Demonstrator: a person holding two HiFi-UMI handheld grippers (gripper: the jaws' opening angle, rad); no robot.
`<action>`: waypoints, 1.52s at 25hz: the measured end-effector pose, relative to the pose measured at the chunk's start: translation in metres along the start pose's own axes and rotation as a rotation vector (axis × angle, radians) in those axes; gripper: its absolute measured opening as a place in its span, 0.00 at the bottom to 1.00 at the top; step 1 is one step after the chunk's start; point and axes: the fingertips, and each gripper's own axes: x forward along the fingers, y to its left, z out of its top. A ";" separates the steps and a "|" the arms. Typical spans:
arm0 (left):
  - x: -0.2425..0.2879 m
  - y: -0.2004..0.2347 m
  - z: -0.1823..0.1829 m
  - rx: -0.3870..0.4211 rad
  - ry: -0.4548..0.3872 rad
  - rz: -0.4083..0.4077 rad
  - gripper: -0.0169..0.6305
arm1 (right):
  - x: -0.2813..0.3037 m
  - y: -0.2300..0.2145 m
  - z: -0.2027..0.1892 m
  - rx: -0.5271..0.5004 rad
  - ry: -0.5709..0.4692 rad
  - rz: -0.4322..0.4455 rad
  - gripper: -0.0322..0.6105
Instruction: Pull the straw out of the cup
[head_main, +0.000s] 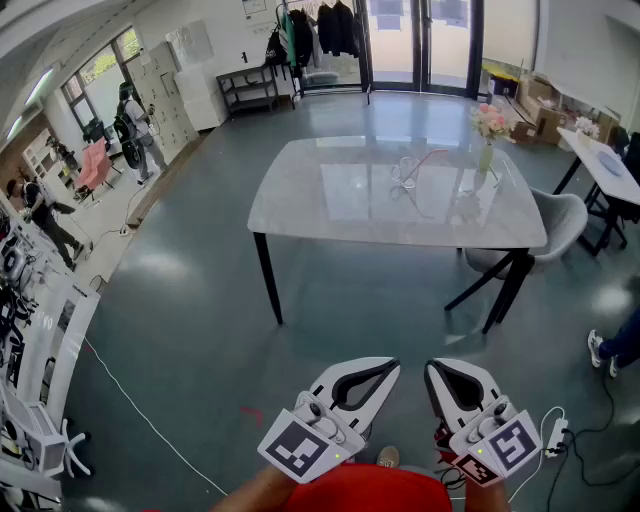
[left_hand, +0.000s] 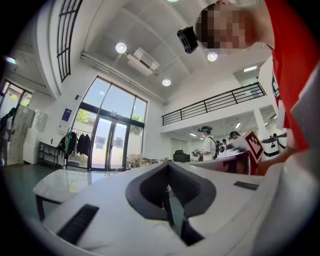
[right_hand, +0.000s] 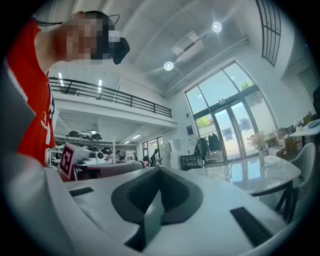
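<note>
A white marble table (head_main: 300, 215) stands a few steps ahead on the grey floor. On its far right part sits a small clear cup (head_main: 403, 175) with a thin pink straw (head_main: 432, 156) leaning to the right; it is too small for detail. Both grippers are held low and close to my body, far from the table. My left gripper (head_main: 392, 366) is shut with nothing in it, and its jaws meet at the tips in the left gripper view (left_hand: 168, 166). Beside it, my right gripper (head_main: 433, 368) is also shut and empty (right_hand: 160, 170).
A vase of pink flowers (head_main: 487, 128) stands on the table's right end, with a grey chair (head_main: 560, 222) beside it. A white cable (head_main: 150, 420) runs over the floor at left. People stand at far left (head_main: 133, 125). Glass doors (head_main: 420, 40) are behind the table.
</note>
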 end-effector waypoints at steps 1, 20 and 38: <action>0.000 0.000 0.000 0.000 0.001 -0.002 0.05 | 0.001 0.001 0.000 -0.001 0.000 0.001 0.04; 0.017 0.024 0.004 0.001 -0.011 -0.002 0.05 | 0.018 -0.015 0.005 -0.006 0.000 0.012 0.04; 0.028 0.022 0.003 0.015 0.000 0.042 0.05 | 0.009 -0.030 0.006 0.025 -0.019 0.039 0.04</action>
